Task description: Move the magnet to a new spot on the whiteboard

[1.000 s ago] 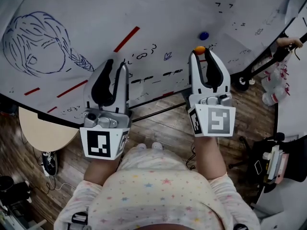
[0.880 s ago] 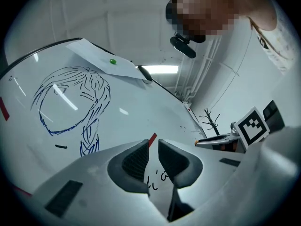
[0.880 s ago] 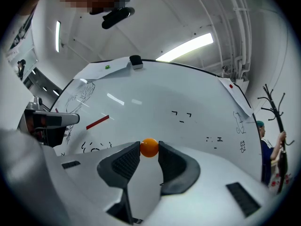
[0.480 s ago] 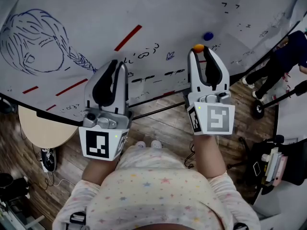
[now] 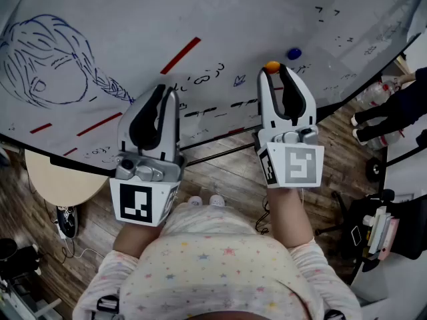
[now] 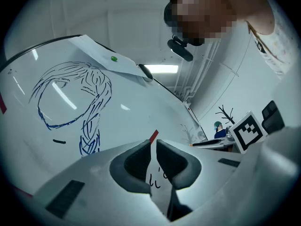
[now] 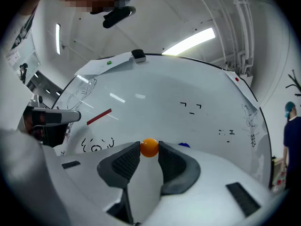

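Shifted slightly toward frame left since a second ago, the right gripper (image 5: 274, 73) clamps the orange magnet (image 7: 149, 148), its move across the whiteboard (image 5: 233, 19) seemingly unfinished, while the left gripper (image 6: 151, 147) sits nearly closed, empty.

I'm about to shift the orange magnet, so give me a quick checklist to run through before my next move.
1. Grip on the orange magnet by the right gripper: ok.
2. Both pads touching it: ok, seemingly.
3. Magnet lifted off the whiteboard: cannot tell.
4. Room around the blue magnet: not ok, it sits close by.
5. Clearance from the left gripper: ok, apart, empty, jaws nearly together.
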### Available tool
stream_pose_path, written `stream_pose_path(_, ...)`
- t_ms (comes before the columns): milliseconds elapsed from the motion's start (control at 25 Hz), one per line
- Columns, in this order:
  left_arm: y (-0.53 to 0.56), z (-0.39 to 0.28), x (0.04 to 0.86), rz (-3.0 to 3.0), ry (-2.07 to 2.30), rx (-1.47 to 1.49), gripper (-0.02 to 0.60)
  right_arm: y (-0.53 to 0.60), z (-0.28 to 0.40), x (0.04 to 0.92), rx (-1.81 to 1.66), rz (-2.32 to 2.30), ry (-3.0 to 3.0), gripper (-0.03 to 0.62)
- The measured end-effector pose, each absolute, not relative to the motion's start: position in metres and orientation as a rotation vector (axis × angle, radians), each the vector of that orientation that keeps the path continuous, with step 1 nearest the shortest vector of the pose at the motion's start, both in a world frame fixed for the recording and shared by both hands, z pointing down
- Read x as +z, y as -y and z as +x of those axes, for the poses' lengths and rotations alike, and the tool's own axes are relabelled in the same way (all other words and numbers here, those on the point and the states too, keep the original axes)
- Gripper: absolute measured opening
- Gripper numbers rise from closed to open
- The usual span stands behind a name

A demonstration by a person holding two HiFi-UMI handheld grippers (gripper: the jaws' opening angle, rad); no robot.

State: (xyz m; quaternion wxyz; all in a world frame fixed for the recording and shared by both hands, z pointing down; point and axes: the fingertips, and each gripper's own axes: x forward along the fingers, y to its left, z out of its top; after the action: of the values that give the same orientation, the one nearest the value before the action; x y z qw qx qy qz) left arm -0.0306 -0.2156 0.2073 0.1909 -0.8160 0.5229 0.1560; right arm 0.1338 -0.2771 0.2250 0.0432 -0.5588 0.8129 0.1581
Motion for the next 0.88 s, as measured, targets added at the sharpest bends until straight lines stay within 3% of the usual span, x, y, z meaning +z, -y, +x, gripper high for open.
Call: stream_pose_path(880,0.221,-0.035,0.213,-2.299,-1.480,0.424,0.043,0.290,0.120,0.232,0.458,-1.678,-2.514,0.121)
